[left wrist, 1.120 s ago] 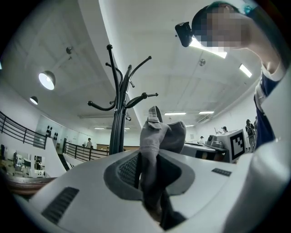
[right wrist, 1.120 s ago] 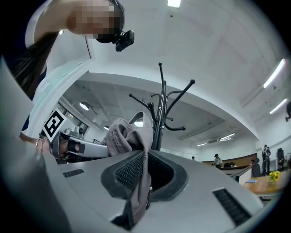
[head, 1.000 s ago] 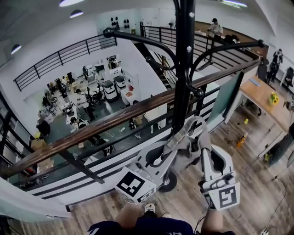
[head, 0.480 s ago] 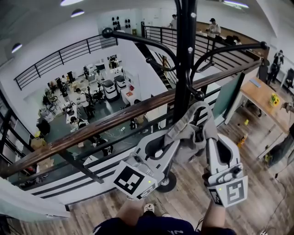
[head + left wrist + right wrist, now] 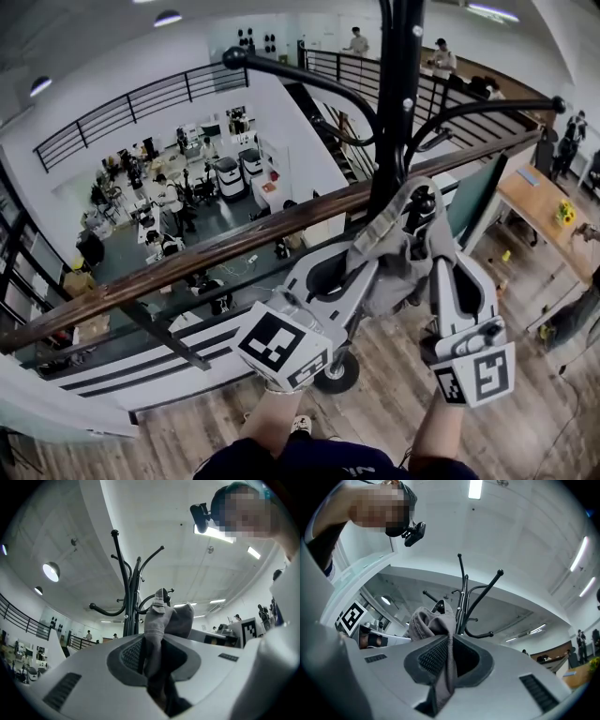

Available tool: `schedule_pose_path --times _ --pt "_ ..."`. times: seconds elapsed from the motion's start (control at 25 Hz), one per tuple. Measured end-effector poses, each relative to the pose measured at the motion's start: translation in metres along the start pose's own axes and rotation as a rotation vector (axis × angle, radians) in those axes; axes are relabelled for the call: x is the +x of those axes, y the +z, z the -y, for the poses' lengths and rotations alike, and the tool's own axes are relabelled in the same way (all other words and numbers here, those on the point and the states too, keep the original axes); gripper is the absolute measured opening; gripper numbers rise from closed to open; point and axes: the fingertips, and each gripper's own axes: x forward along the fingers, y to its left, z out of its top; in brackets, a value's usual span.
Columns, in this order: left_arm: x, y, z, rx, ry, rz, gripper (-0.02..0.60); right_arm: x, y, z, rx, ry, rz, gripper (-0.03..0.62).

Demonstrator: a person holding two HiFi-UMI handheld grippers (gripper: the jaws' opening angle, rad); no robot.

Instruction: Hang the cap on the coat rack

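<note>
Currently, nearest the camera: the left gripper (image 5: 373,267) and right gripper (image 5: 437,258) are both raised, marker cubes toward the person, fingers pointing away and up. Each grasps the grey cap (image 5: 405,246), left gripper on its left edge, right gripper on its right edge, cap stretched between them.

Left gripper view: the left gripper (image 5: 151,654) has its fingers (image 5: 129,655) clenched on a fold of the cap (image 5: 165,616); fabric runs down through the gap. Right gripper view: same story, the right gripper (image 5: 449,659) pinches a cap (image 5: 429,619) edge between its ribbed pads, with cloth bunched above.

The cap sits just in front of the black coat rack (image 5: 399,103), level with its lowest short hook and below the long curved arms. Can't tell whether it touches the pole. Not on any hook yet. The rack also shows behind the cap in both gripper views (image 5: 131,597) (image 5: 465,599).

The rack base (image 5: 338,373) stands on the plank floor (image 5: 384,412), just this side of a wooden handrail (image 5: 225,251). Far right is a wooden surface (image 5: 531,192) with yellow flowers (image 5: 564,212). Beyond the rail, an open lower floor with equipment and people.
</note>
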Motion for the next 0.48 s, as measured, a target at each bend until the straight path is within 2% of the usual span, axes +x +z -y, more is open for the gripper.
schedule_pose_path --times 0.28,0.48 --pt "0.011 -0.02 -0.023 -0.045 0.042 -0.034 0.065 0.017 -0.025 0.008 0.018 -0.01 -0.08 0.037" --pt "0.016 -0.035 -0.032 -0.083 0.054 -0.047 0.066 0.023 -0.036 0.011 0.028 -0.023 -0.098 0.037"
